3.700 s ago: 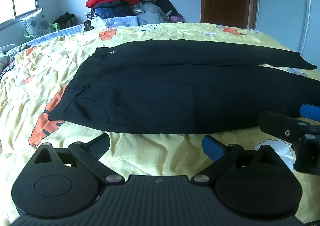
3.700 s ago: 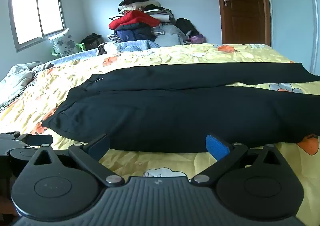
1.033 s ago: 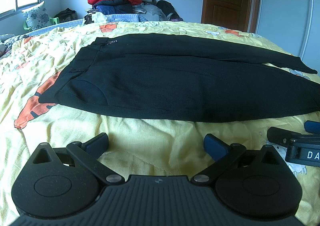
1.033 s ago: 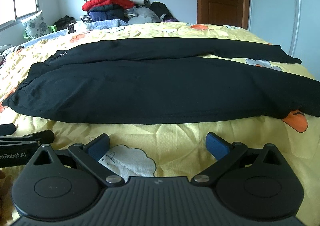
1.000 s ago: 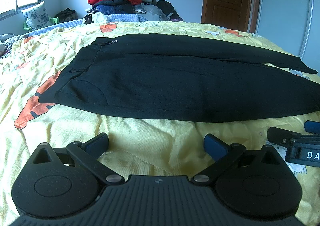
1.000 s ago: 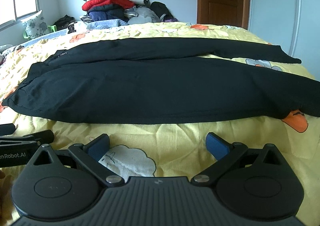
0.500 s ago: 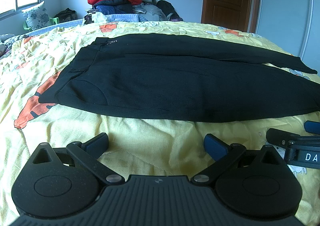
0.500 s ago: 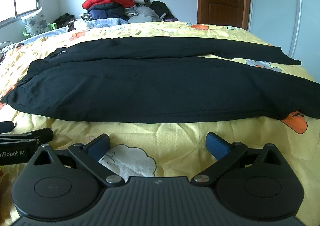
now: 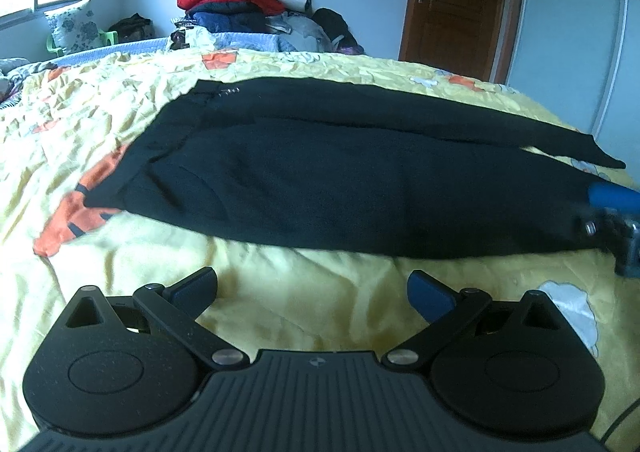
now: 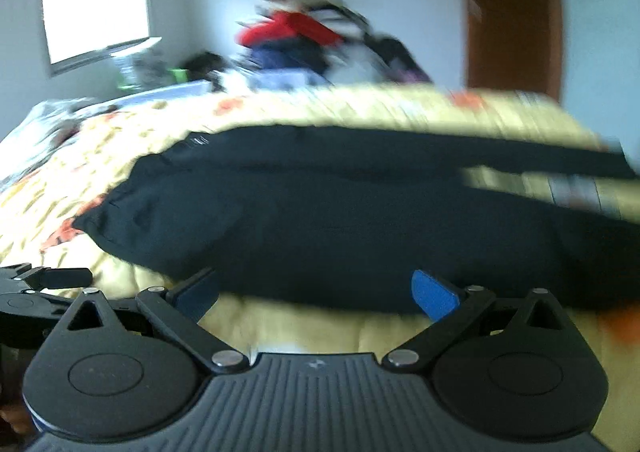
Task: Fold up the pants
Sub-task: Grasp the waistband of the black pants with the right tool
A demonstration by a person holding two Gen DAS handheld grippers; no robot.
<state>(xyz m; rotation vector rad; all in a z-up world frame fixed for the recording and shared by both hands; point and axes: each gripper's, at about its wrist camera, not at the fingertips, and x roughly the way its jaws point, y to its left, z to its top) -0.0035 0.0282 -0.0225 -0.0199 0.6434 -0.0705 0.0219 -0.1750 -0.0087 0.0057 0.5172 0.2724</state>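
Pants [image 9: 340, 180] span bedspread [image 9: 280, 304] (clothes heap [image 9: 240, 8] behind).

Black pants [image 9: 340, 180], yellow orange-patched bedspread [image 9: 280, 292]

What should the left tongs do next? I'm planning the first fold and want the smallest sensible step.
Probably ease the left tongs forward to the near edge of the black pants. They are open and empty above the yellow quilt, short of the fabric. The pants lie flat and unfolded, so a fold needs an edge grip first.
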